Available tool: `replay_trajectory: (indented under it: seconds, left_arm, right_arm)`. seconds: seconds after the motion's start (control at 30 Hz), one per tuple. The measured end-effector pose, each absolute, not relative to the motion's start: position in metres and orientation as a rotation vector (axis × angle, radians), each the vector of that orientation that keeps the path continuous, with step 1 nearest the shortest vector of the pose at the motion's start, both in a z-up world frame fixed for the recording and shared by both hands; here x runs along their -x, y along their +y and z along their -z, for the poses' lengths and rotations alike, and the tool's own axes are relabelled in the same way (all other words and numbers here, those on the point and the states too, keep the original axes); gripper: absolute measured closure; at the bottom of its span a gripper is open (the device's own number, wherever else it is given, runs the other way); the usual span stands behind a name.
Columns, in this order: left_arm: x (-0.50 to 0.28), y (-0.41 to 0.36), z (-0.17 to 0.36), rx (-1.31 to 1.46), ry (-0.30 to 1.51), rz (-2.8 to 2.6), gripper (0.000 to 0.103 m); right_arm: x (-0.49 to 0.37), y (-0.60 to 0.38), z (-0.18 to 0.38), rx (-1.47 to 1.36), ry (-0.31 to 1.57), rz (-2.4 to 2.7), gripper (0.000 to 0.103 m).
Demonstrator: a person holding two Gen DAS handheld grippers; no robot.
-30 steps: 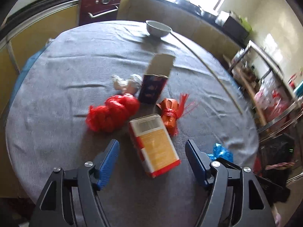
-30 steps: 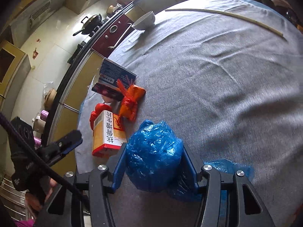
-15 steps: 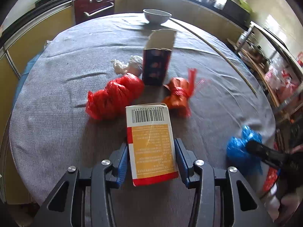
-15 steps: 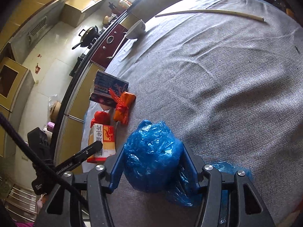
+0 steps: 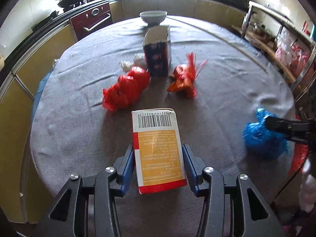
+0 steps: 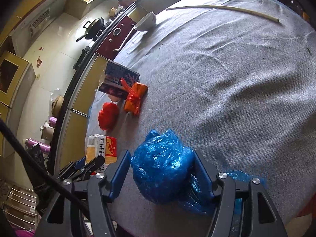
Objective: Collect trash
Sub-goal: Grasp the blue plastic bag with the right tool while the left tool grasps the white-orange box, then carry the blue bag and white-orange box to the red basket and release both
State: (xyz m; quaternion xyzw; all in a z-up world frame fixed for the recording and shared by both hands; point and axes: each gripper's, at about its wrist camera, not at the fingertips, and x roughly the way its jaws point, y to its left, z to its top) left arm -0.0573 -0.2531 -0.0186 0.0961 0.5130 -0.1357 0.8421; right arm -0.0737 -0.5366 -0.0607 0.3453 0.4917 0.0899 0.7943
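The left gripper (image 5: 158, 165), wide open a second ago, now clamps the orange carton (image 5: 159, 152), while the right gripper (image 6: 162, 174) stays closed on the blue plastic bag (image 6: 162, 165).

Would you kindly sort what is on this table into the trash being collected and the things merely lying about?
Trash for the job:
orange-and-white carton, in the left claw
blue plastic bag, in the right claw
red plastic bag
orange wrapper
dark open box
crumpled white wad

Just lying about:
white bowl
long thin stick
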Motion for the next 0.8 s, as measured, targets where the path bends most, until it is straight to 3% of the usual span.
replay_trajectory:
  seconds: [0.6, 0.8]
  left_arm:
    - [0.059, -0.259, 0.02, -0.249, 1.077, 0.264, 0.054]
    - [0.059, -0.262, 0.019, -0.263, 1.066, 0.276, 0.054]
  right_arm:
    - [0.086, -0.521, 0.061, -0.626, 1.065, -0.228, 0.034]
    - [0.087, -0.52, 0.064, -0.624, 1.045, -0.225, 0.043]
